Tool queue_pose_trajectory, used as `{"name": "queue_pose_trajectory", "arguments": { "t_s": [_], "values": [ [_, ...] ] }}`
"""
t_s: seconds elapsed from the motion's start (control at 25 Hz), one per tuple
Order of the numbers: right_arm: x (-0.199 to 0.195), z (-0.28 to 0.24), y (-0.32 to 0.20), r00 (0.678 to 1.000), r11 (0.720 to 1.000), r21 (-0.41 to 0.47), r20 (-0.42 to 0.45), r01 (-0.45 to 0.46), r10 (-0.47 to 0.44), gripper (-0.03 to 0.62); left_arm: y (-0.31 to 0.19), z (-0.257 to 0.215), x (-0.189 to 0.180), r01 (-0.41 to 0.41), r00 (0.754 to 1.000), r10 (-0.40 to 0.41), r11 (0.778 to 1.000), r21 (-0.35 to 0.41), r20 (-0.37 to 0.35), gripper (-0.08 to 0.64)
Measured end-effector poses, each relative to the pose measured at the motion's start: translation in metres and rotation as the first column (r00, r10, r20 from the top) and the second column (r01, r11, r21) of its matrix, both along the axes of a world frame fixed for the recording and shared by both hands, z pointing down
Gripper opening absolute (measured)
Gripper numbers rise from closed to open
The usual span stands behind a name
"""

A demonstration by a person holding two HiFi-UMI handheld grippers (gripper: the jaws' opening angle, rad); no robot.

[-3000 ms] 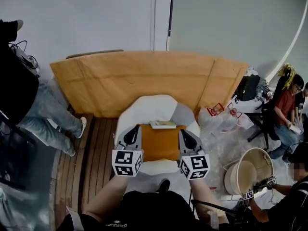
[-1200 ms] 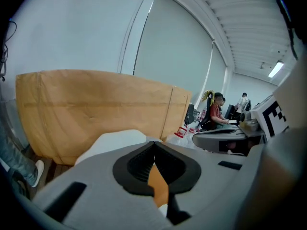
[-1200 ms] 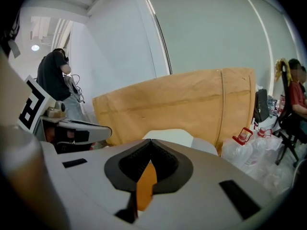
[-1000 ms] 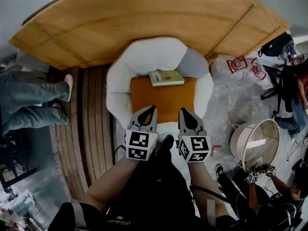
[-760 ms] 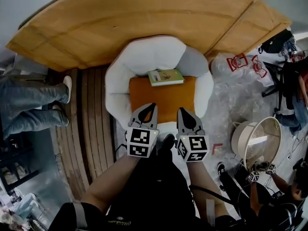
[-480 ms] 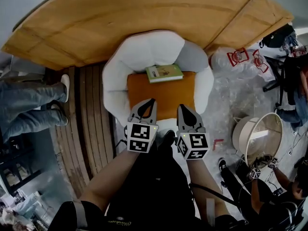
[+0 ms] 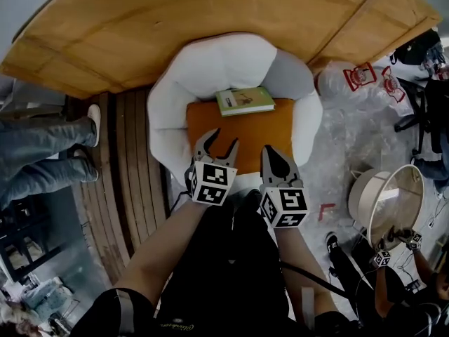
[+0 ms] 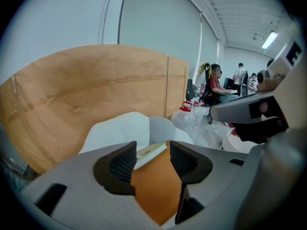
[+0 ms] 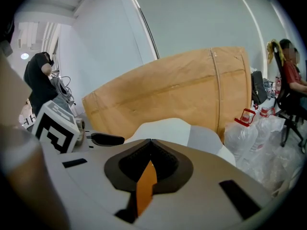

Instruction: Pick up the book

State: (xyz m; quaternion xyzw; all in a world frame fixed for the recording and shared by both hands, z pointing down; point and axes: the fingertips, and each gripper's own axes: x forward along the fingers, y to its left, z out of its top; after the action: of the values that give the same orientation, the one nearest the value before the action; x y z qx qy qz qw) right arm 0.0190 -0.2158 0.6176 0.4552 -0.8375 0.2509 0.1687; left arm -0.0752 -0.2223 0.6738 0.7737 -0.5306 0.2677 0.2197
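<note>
A thin book (image 7: 244,101) with a pale green cover lies flat at the back of the orange seat cushion (image 7: 245,132) of a white armchair (image 7: 210,69). In the left gripper view the book (image 8: 149,153) shows beyond the jaws. My left gripper (image 7: 216,146) hovers over the cushion's front left; its jaws are opening, with nothing between them. Beside it, over the cushion's front right, my right gripper (image 7: 273,154) is shut and empty. Both grippers point toward the book and stay short of it.
A curved cardboard wall (image 7: 210,27) stands behind the armchair. Wooden slats (image 7: 133,160) and a person's legs (image 7: 42,153) are at the left. Plastic bags (image 7: 351,83) and a round white tub (image 7: 389,199) lie at the right, where other people sit.
Both grippers have dropped toward the cushion's front. The left gripper's jaws, shut a second ago, now stand apart. The right gripper stays shut. The book has not moved.
</note>
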Motion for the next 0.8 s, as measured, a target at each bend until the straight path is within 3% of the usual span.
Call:
{"name": "queue_pose_trajectory", "arguments": {
  "t_s": [0.24, 0.4, 0.68, 0.8],
  "values": [
    [0.019, 0.059, -0.006, 0.999, 0.999, -0.002, -0.006, -0.032, 0.032, 0.005, -0.029, 0.096, 0.012, -0.117, 0.981, 0.118, 0.993, -0.016, 0.153, 0.271],
    [0.036, 0.1, -0.013, 0.998, 0.998, -0.012, -0.008, -0.065, 0.064, 0.005, -0.051, 0.163, 0.022, -0.198, 0.94, 0.201, 0.979, -0.042, 0.274, 0.293],
    [0.06, 0.16, -0.02, 0.996, 0.996, -0.019, -0.034, -0.087, 0.087, 0.005, -0.087, 0.261, 0.027, -0.327, 0.812, 0.337, 0.939, -0.106, 0.476, 0.348],
    [0.073, 0.178, -0.016, 0.993, 0.993, -0.039, -0.041, -0.115, 0.113, 0.005, -0.101, 0.287, 0.026, -0.376, 0.738, 0.379, 0.918, -0.127, 0.558, 0.35]
  ]
}}
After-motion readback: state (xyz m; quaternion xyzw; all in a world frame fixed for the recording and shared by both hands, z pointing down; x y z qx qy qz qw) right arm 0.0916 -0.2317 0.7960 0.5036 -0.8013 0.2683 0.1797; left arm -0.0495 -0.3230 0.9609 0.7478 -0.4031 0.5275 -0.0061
